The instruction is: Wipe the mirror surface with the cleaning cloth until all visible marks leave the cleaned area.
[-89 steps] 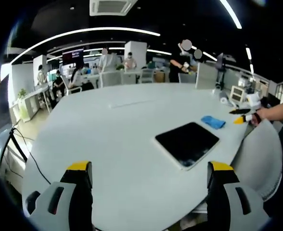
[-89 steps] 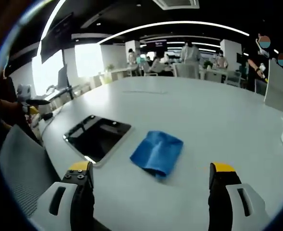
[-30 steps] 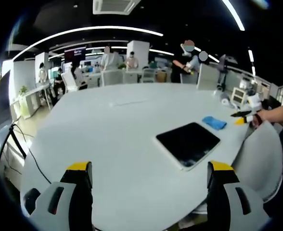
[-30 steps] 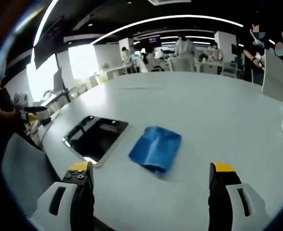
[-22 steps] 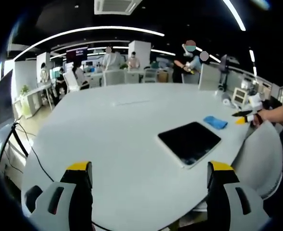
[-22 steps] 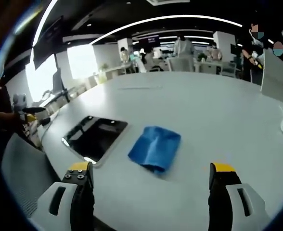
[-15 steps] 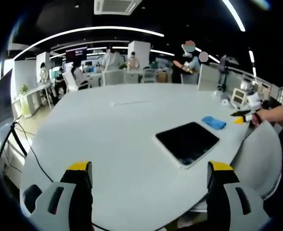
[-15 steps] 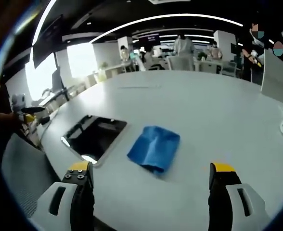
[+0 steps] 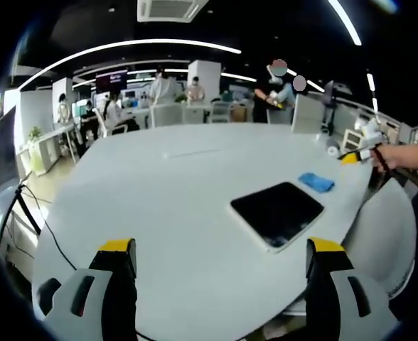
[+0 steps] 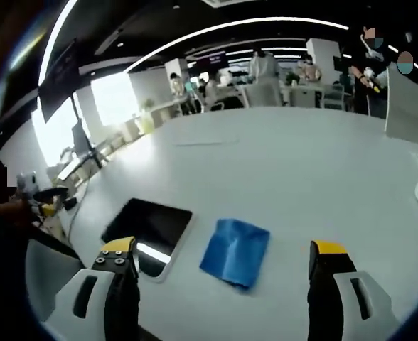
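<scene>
Cloth (image 10: pixel 235 252) just beside mirror (image 10: pixel 148 227) edge

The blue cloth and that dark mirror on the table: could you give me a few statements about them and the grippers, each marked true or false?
1. The blue cloth lies on the white table beside the mirror. True.
2. The right gripper holds the cloth. False: its fingers stand apart, empty, with the cloth lying between them on the table.
3. The cloth covers the mirror. False: it lies next to it, apart.
4. The left gripper is open. True.
5. The mirror stands upright. False: it lies flat.
</scene>
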The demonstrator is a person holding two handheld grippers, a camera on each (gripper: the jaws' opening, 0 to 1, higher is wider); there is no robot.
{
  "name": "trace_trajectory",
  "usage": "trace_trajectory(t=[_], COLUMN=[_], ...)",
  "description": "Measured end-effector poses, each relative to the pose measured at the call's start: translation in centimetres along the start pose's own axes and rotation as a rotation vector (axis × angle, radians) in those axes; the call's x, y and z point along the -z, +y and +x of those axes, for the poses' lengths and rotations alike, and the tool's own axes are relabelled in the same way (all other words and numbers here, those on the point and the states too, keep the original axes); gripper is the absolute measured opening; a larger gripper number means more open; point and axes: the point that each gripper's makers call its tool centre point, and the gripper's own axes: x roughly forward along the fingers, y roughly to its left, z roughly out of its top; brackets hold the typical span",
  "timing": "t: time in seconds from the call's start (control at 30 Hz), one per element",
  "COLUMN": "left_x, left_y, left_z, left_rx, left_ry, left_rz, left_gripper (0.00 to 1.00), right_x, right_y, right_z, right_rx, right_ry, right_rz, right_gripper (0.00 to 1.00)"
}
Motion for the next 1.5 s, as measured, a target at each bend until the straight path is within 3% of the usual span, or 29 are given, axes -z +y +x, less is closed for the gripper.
trace_trajectory(t=[0.13,0.47,0.57,0.77,1.2,1.27,1.33,1.5], left_x=[0.2,1.2,1.6,1.8,1.7,1.8,1.9,2.4], left_y=[-0.3,-0.3,-0.3,-0.5,-0.3,-0.3,-0.6,-0.7], left_z=[0.0,-0.3,-0.4,0.1,0.3,0.4,0.3,0.3], left_rx=[0.000,-0.009,-0.010,-0.003,-0.002,-0.004,-0.001,-0.003], left_ry=[0.011,0.034,0.046,0.063,0.077,0.080,0.079,0.079], left_rz=[0.001,-0.009,-0.011,-0.009,-0.003,-0.005,-0.006,-0.011], left_gripper=[1.00,1.00,1.00,1.00,1.00,1.00,1.00,1.00], right_x=[-1.0,-1.4,-0.4,2.3,5.5,5.5,5.3,5.4], right_y=[0.4,-2.0,-2.4,-2.7,-3.1,-3.2,-3.6,-3.2], right_z=[1.3,3.9,4.9,6.9,9.9,9.8,9.8,9.9], right_rx=[-0.001,0.091,0.092,0.095,0.164,0.187,0.219,0.250], right_ry=[0.023,0.043,0.058,0.086,0.148,0.148,0.148,0.154], right_rz=[-0.026,-0.096,-0.112,-0.056,-0.077,-0.084,-0.151,-0.189], right_gripper=[0.95,0.74,0.59,0.41,0.31,0.26,0.18,0.18])
